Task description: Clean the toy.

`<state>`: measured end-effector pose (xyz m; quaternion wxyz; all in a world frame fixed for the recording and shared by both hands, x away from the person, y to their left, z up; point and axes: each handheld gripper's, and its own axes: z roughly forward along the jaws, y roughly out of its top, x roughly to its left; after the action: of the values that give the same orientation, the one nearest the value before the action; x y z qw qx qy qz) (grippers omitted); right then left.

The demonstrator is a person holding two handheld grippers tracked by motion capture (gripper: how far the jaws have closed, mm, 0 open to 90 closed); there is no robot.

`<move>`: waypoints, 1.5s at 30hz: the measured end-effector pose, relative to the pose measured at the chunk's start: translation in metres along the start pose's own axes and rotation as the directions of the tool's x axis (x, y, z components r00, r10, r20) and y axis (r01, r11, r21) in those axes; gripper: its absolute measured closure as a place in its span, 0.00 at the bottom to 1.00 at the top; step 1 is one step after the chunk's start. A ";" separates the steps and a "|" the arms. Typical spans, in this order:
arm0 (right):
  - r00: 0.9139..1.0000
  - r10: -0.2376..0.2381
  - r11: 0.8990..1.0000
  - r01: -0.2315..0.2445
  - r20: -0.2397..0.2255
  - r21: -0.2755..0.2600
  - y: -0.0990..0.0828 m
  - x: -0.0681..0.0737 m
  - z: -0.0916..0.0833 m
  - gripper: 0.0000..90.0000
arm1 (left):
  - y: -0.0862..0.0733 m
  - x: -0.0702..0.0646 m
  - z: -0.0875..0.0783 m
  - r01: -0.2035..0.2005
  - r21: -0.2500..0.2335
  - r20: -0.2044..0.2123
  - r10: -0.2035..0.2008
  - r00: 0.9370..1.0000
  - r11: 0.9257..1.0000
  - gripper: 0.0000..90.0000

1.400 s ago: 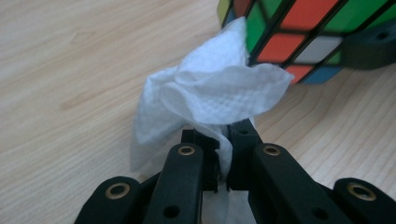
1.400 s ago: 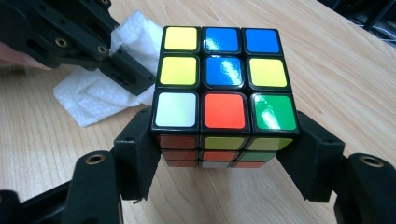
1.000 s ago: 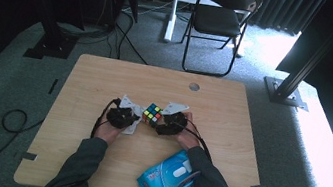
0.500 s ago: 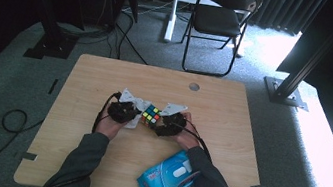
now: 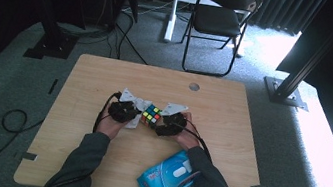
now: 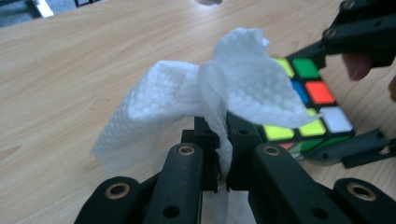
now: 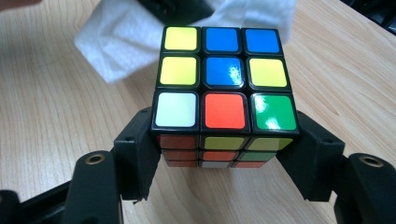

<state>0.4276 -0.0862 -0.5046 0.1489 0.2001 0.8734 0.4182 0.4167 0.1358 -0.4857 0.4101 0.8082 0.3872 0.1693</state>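
A scrambled colour cube [image 5: 152,115] sits in the middle of the wooden table [image 5: 106,79]. My right gripper [image 7: 224,154] is shut on it, one jaw on each side, with the cube [image 7: 224,79] just above the wood. My left gripper [image 6: 223,135] is shut on a crumpled white wipe [image 6: 187,93]. The wipe drapes against the cube's [image 6: 313,93] left side. In the high view my left gripper [image 5: 135,114] and right gripper [image 5: 160,121] face each other across the cube. Behind the cube the wipe [image 7: 121,42] also shows in the right gripper view.
A blue pack of wipes [image 5: 169,177] lies near the table's front edge under the right forearm. A round cable hole [image 5: 194,86] is at the table's far side. A folding chair [image 5: 219,21] stands beyond the table.
The left gripper with the wipe has shifted slightly toward the far side of the table. The right gripper and the cube have kept still.
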 end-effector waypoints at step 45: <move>0.998 0.067 0.992 -0.066 0.005 -0.104 0.009 -0.010 -0.015 0.38 | -0.033 -0.017 0.021 -0.069 0.009 -0.029 0.069 0.997 0.998 0.95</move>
<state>0.4317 -0.0962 -0.4874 0.1488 0.2228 0.8427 0.4669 0.4025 0.1238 -0.5245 0.3953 0.8201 0.3656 0.1936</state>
